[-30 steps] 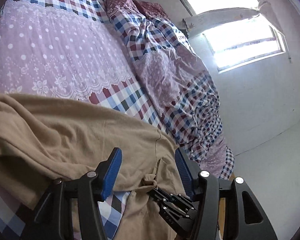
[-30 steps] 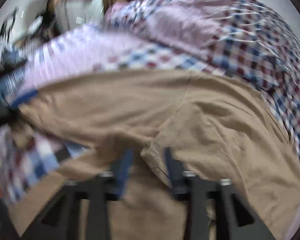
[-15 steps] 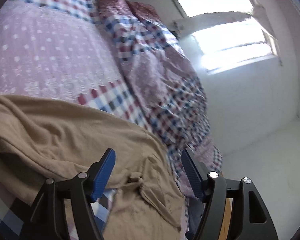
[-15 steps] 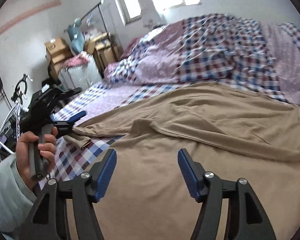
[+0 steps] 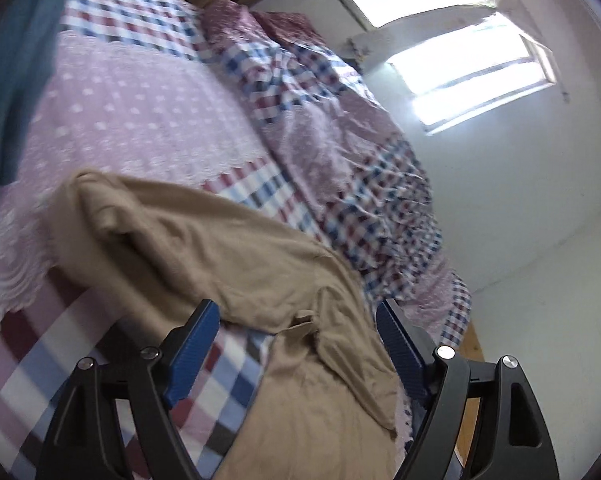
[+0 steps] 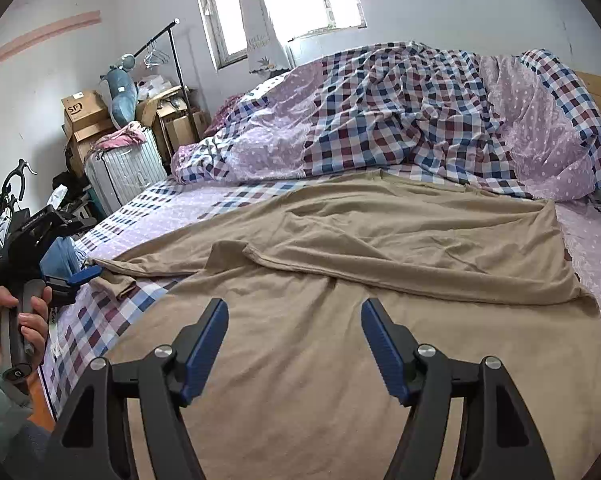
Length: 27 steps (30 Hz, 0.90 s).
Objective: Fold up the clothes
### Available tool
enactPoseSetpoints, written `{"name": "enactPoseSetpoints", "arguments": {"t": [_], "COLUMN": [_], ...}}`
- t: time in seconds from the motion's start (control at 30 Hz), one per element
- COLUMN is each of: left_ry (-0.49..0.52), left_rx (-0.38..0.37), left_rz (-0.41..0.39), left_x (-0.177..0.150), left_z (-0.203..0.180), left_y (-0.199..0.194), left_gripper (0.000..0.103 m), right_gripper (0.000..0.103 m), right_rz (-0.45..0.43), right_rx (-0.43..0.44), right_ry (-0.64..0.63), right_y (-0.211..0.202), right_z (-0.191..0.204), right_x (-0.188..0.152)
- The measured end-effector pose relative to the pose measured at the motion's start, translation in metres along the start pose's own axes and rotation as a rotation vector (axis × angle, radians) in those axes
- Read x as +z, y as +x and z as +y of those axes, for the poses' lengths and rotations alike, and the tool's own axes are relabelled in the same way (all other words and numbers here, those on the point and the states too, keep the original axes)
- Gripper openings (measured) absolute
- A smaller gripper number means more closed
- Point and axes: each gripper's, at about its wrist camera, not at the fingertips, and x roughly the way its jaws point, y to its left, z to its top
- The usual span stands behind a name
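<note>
A tan long-sleeved garment (image 6: 340,272) lies spread on the checked bed sheet (image 6: 112,320), with one part folded across its middle. My right gripper (image 6: 294,340) is open and empty, just above the garment's near part. My left gripper (image 5: 298,344) is open and empty, above the garment's sleeve end (image 5: 300,320). In the right wrist view the left gripper (image 6: 80,276) shows at the far left, held in a hand, beside the sleeve end (image 6: 114,282).
A rumpled checked and pink quilt (image 6: 400,120) is piled along the far side of the bed. A blue cloth (image 5: 8,80) lies at the bed's far left. A suitcase (image 6: 124,168), boxes (image 6: 84,116) and a clothes rail stand beyond the bed.
Both grippers have pulled back from the garment. The left one let go of the sleeve end and opened wider. The right one rose and now looks across the whole bed.
</note>
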Motion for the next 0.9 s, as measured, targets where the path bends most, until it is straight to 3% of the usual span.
{"name": "enactPoseSetpoints", "arguments": {"t": [0.17, 0.4, 0.63, 0.67, 0.73, 0.77, 0.8, 0.87, 0.9], "left_ry": [-0.032, -0.122, -0.178, -0.169, -0.149, -0.145, -0.145, -0.142, -0.135], "left_rx": [0.105, 0.109, 0.198, 0.212, 0.24, 0.253, 0.265, 0.28, 0.288], "left_rz": [-0.028, -0.071, -0.137, -0.141, -0.15, -0.151, -0.15, -0.162, -0.18], "left_x": [0.002, 0.016, 0.046, 0.051, 0.062, 0.067, 0.072, 0.082, 0.088], "left_z": [0.009, 0.022, 0.037, 0.035, 0.031, 0.029, 0.028, 0.026, 0.023], "left_y": [-0.003, 0.006, 0.019, 0.021, 0.025, 0.027, 0.03, 0.032, 0.031], "left_gripper": [0.084, 0.084, 0.083, 0.08, 0.054, 0.033, 0.019, 0.003, 0.003], "right_gripper": [0.073, 0.075, 0.075, 0.075, 0.075, 0.075, 0.075, 0.075, 0.075], "right_rz": [-0.024, -0.044, 0.023, 0.028, 0.032, 0.032, 0.033, 0.033, 0.034], "right_rx": [0.033, 0.04, 0.051, 0.055, 0.059, 0.057, 0.055, 0.055, 0.055], "right_ry": [0.013, 0.059, 0.197, 0.209, 0.224, 0.224, 0.225, 0.224, 0.224], "right_y": [-0.004, -0.011, 0.002, 0.003, 0.005, 0.006, 0.006, 0.007, 0.007], "right_z": [-0.002, -0.014, -0.039, -0.041, -0.043, -0.044, -0.044, -0.043, -0.043], "right_x": [0.004, 0.01, 0.007, 0.006, 0.007, 0.007, 0.007, 0.007, 0.007]}}
